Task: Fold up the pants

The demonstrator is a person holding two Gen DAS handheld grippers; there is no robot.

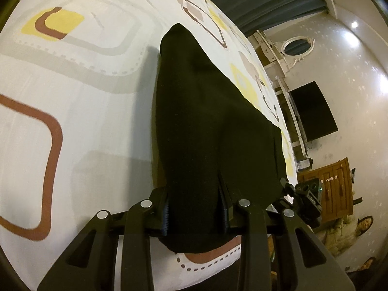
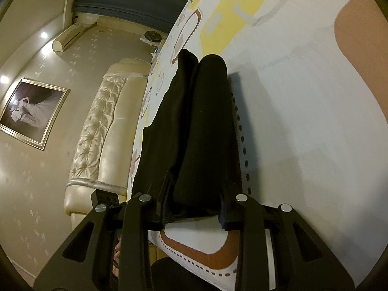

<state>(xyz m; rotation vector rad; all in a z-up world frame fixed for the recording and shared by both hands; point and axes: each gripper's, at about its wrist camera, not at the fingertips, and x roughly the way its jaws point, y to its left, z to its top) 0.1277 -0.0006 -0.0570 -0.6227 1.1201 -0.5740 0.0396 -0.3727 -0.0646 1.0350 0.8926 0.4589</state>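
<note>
The black pants [image 1: 206, 126] lie lengthwise on a white bed sheet [image 1: 92, 121] with brown and yellow shapes. My left gripper [image 1: 196, 208] is shut on their near end, and the cloth bulges between and over its fingers. In the right wrist view the pants [image 2: 194, 126] stretch away as two long black folds. My right gripper [image 2: 196, 206] is shut on that near end, just above the sheet [image 2: 303, 133]. The right gripper's body [image 1: 308, 196] shows at the pants' right edge in the left wrist view.
The bed's edge runs close below both grippers. A cream tufted headboard [image 2: 101, 131] and a framed picture [image 2: 31, 111] are to the left of the bed. A dark TV [image 1: 312, 111] and a wooden cabinet [image 1: 332, 189] stand by the wall on the right.
</note>
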